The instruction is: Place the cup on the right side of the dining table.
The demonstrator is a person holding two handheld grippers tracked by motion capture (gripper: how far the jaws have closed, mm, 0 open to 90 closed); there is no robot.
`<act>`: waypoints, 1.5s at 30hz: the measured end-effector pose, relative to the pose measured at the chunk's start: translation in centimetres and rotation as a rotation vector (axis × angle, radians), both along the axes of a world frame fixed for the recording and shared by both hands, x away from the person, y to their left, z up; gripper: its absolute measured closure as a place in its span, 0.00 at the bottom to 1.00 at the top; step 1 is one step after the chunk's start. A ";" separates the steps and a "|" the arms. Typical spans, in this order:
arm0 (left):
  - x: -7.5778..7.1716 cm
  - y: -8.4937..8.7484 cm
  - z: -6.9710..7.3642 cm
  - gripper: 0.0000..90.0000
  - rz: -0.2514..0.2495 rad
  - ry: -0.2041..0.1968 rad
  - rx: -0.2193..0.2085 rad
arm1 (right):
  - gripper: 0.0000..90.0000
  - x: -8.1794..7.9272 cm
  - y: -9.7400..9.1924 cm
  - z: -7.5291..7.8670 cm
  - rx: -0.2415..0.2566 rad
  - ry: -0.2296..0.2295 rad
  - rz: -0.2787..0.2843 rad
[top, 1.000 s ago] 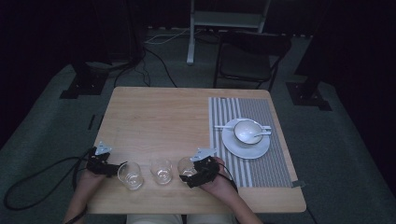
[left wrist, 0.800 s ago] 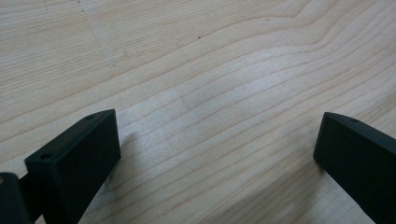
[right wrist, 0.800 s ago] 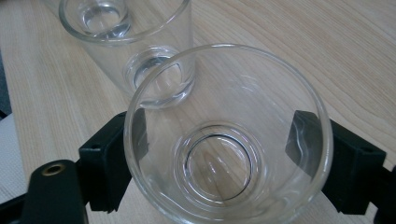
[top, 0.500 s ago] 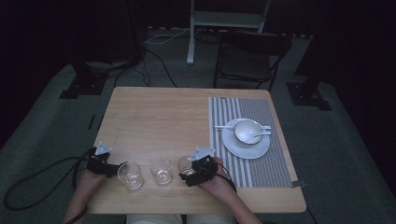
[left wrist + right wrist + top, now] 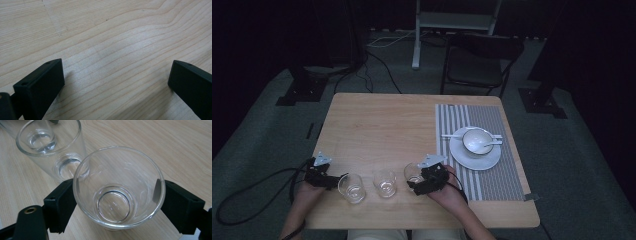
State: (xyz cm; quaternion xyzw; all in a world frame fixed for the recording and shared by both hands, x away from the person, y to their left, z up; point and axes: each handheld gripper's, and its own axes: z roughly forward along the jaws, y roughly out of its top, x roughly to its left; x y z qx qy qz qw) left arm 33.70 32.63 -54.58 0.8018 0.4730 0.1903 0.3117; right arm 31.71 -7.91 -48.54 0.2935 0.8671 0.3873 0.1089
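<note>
Wooden desk (image 5: 377, 120), centre of the high view, pale grain, rectangular.

Three clear drinking glasses in a row along the lower edge of the desk, all upright and empty:
- left glass (image 5: 351, 188), lower left of centre, just beside the left gripper;
- middle glass (image 5: 385, 182), between the other two, apart from both;
- right glass (image 5: 413, 173), at the right gripper; in the right gripper view it sits centre frame (image 5: 118, 187), with the middle glass (image 5: 53, 147) behind it at upper left.

Left gripper (image 5: 323, 176), lower left of the high view, held low over the desk; jaws spread wide with bare wood (image 5: 117, 50) between them.

Right gripper (image 5: 424, 179), lower centre; jaws pressed against opposite sides of the right glass, one pad on each wall, pinching it.

Striped placemat (image 5: 467, 185), right part of the desk. On it, upper middle: white plate (image 5: 472, 160) carrying a white bowl (image 5: 476, 140); a white spoon (image 5: 490, 144) rests at the bowl.

Black chair (image 5: 479, 62), beyond the desk, upper centre right.

Cable (image 5: 252, 187), trailing from the left gripper onto the floor at lower left.
</note>
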 end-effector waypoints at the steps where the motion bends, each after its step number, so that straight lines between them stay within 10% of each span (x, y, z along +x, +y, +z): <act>1: 0.0 0.0 0.0 0.01 0.000 0.000 0.000 | 0.20 0.0 -0.1 0.1 0.008 -0.005 -0.006; 45: 0.0 0.0 0.0 0.01 -0.006 -0.003 0.000 | 0.20 5.9 -2.3 4.4 0.017 0.014 -0.088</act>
